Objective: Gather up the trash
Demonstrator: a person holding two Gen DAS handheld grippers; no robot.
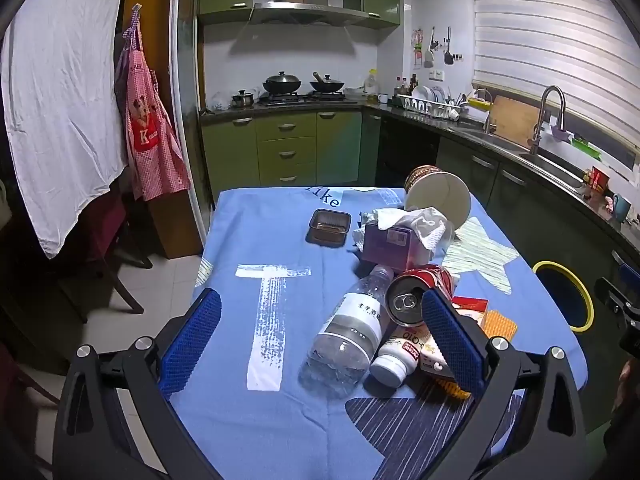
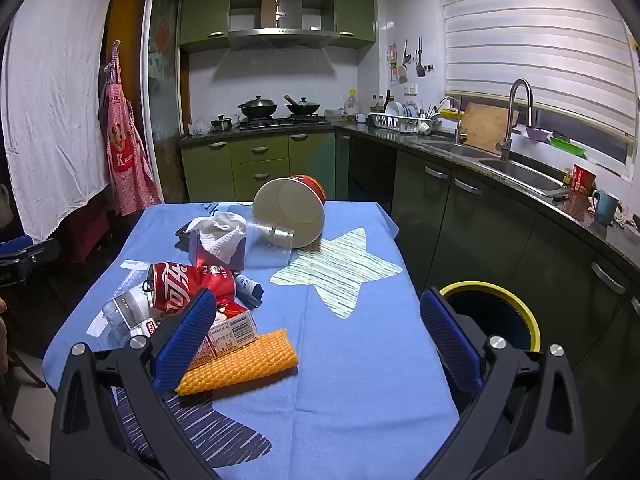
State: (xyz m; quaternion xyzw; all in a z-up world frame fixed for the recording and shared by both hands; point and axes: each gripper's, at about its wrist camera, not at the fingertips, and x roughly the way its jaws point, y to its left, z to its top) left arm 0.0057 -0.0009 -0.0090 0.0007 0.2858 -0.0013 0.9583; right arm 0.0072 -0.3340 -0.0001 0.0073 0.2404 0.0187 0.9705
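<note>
Trash lies heaped on the blue tablecloth point(image 2: 352, 344), and I place everything by the red cola can point(image 2: 188, 286) at the middle of the heap. My left gripper point(image 1: 320, 340) hangs above the table with its blue pads spread wide, gripping nothing; the clear plastic bottle point(image 1: 348, 332) lies on its side between them, leaning against the can's left flank. My right gripper point(image 2: 320, 336) is spread just as wide and empty, with bare cloth between its pads. Just in front of the can sits a small white bottle point(image 1: 396, 356), also lying down. A printed carton point(image 2: 228, 334) and an orange foam net sleeve point(image 2: 240, 364) lie to the can's right and nearer me, the sleeve touching the carton. Behind the can stands a purple box point(image 1: 388, 244) with crumpled white tissue point(image 2: 222, 232) on top. Farther behind, a paper noodle tub point(image 2: 290, 210) is tipped on its side, its mouth facing me. A dark shallow tray point(image 1: 329, 226) rests behind and to the left of the can. Off the table's right edge, well apart from the can, stands the yellow-rimmed bin point(image 2: 492, 316).
</note>
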